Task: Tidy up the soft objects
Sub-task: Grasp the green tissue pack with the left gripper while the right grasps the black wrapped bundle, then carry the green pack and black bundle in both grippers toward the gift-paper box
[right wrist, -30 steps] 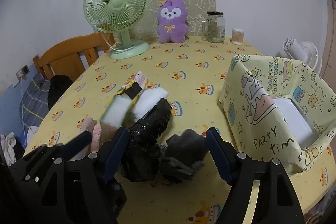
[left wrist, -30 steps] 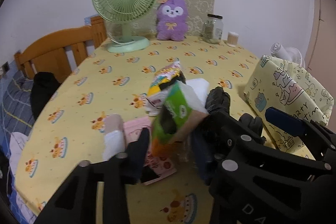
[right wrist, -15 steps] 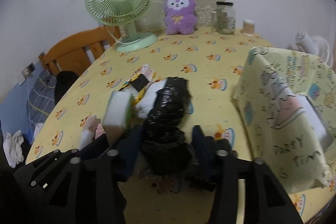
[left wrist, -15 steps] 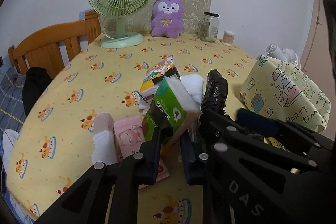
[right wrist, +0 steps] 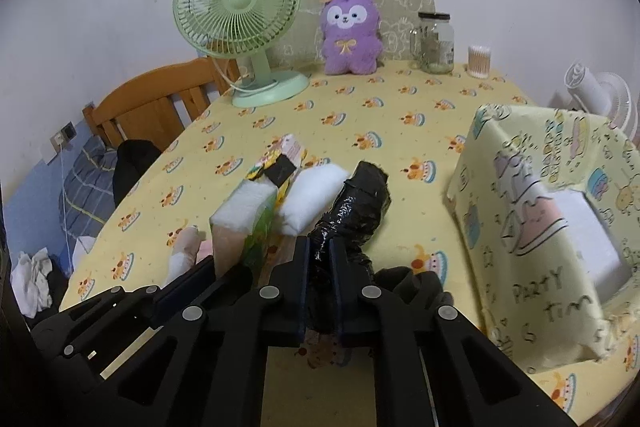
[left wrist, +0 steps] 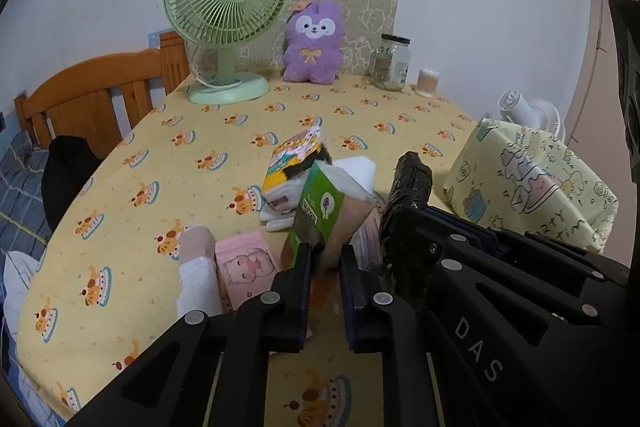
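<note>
White foam (right wrist: 592, 247) in bag, right view only.

The letters "DAS" stand in pale relief on the black frame of the right gripper (left wrist: 404, 227), seen at the near right of the left wrist view. The yellow cartoon-print storage bag (right wrist: 544, 227) at the right of the table carries hand-drawn lettering, "PARTY" above "TIM", with whatever follows lost in the fold; in the left wrist view only part of it shows. The green tissue pack (left wrist: 320, 215) bears a small dark label, too blurred to read.
</note>
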`<control>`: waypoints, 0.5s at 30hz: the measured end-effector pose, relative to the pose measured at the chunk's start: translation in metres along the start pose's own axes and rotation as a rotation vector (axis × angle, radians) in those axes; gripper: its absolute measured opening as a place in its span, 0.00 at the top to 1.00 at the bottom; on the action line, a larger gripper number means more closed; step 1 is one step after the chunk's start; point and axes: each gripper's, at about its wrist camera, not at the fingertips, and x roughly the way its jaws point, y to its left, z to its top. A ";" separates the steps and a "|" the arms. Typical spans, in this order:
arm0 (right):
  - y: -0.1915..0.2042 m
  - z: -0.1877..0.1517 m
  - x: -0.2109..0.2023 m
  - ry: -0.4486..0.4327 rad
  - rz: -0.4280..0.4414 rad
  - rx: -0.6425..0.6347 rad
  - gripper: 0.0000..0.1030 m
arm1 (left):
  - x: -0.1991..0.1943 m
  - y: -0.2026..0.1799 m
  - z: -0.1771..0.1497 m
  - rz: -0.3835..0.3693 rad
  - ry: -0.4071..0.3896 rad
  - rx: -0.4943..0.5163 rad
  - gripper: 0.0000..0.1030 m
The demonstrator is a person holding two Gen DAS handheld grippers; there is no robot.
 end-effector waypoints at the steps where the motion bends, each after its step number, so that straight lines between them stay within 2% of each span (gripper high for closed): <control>1: 0.000 0.001 -0.003 -0.007 -0.001 0.000 0.88 | -0.003 -0.002 0.001 -0.002 -0.007 0.001 0.89; 15: -0.004 0.017 -0.046 -0.082 -0.016 -0.013 0.90 | -0.036 -0.018 0.019 -0.021 -0.071 0.023 0.91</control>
